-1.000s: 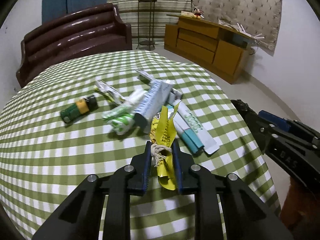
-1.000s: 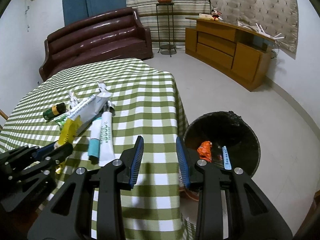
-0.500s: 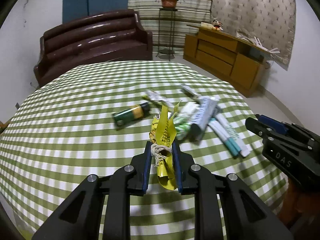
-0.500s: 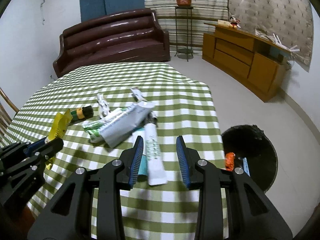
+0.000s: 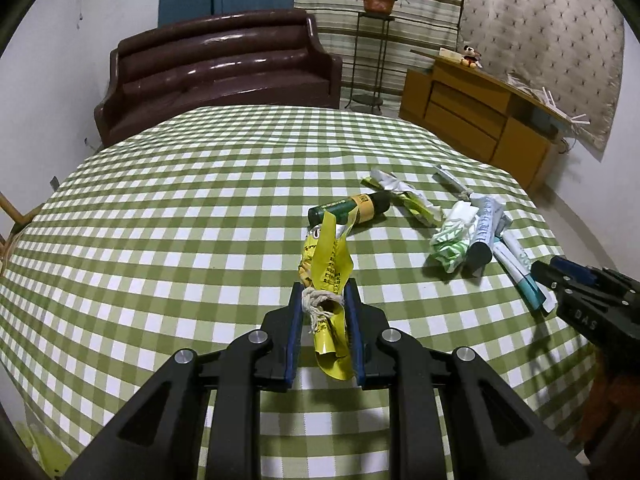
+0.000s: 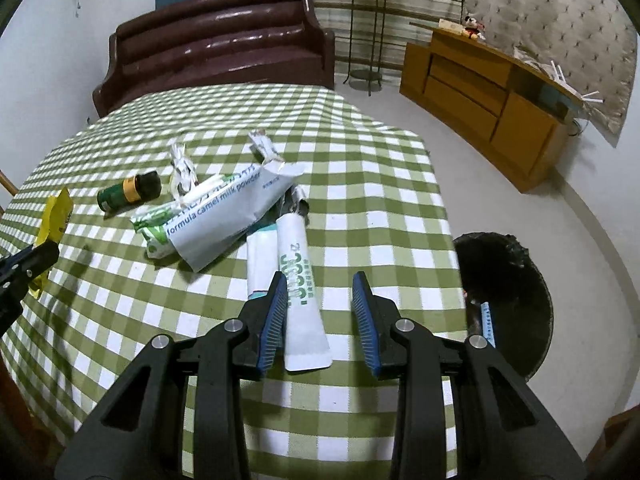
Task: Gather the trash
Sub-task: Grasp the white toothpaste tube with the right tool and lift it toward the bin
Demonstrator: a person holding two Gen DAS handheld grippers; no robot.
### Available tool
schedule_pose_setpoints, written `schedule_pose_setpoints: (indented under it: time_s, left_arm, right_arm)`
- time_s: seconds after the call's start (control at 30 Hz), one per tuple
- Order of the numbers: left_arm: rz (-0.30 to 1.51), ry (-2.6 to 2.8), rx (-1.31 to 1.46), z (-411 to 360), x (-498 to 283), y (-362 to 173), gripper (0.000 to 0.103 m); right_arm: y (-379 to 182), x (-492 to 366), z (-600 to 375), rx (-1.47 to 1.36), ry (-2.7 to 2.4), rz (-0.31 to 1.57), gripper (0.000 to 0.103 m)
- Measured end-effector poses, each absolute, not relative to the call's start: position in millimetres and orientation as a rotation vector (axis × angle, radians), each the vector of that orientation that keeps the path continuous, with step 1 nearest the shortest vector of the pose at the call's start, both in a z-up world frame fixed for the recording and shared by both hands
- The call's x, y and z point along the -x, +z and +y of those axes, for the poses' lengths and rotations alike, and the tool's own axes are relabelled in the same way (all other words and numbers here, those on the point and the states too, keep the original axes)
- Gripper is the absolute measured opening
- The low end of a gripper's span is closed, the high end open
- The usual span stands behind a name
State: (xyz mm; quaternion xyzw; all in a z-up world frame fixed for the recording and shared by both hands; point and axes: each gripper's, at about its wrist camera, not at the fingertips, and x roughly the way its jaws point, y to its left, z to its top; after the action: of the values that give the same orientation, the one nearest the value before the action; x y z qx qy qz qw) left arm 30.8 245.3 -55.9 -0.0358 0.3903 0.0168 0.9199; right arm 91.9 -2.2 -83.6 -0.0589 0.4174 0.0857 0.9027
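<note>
My left gripper (image 5: 324, 300) is shut on a crumpled yellow wrapper (image 5: 328, 264) with a bit of white string, held above the green-checked table (image 5: 180, 220). To its right lies a pile of trash: a green bottle (image 5: 348, 208), crumpled wrappers (image 5: 452, 240) and sachets. My right gripper (image 6: 320, 280) hangs open over the pile, and a long white sachet (image 6: 298, 264) lies on the cloth under its fingers, unpressed. Behind that sachet sits a larger milk powder sachet (image 6: 224, 216) and the green bottle (image 6: 128, 192). A black trash bin (image 6: 520, 280) stands on the floor to the right.
The bin holds a blue strip (image 6: 487, 316). The table's right edge runs just beside the bin. A brown sofa (image 5: 216, 68) stands behind the table, with a wooden sideboard (image 6: 480, 96) and a plant stand (image 5: 374, 40) farther back. The yellow wrapper (image 6: 56, 216) shows at the right wrist view's left edge.
My left gripper has carried the yellow wrapper leftward, so the pile now lies to its right. My right gripper swung from the bin side to over the white sachet.
</note>
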Motion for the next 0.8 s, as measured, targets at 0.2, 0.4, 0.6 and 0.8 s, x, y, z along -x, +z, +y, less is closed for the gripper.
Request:
schedule_pose_setpoints:
  time_s: [0.2, 0.4, 0.6, 0.8]
  left_arm:
    - [0.807, 0.025, 0.079, 244.2, -32.1, -57.2, 0.021]
    - [0.806, 0.016, 0.079, 240.3, -36.7, -58.2, 0.021]
    - [0.806, -0.003, 0.074, 230.7, -36.2, -58.3, 0.021]
    - [0.782, -0.047, 0.059, 210.6, -36.5, -49.5, 0.021]
  right_arm:
    - [-90.0, -95.6, 5.0, 0.142, 0.177, 0.876, 0.032]
    - [-90.3, -93.5, 5.4, 0.147, 0.181, 0.873, 0.019]
    - [-86.1, -85.4, -0.3, 0.132, 0.180, 0.854, 0.018]
    - [-70.9, -72.5, -23.1, 0.097, 0.158, 0.811, 0.018]
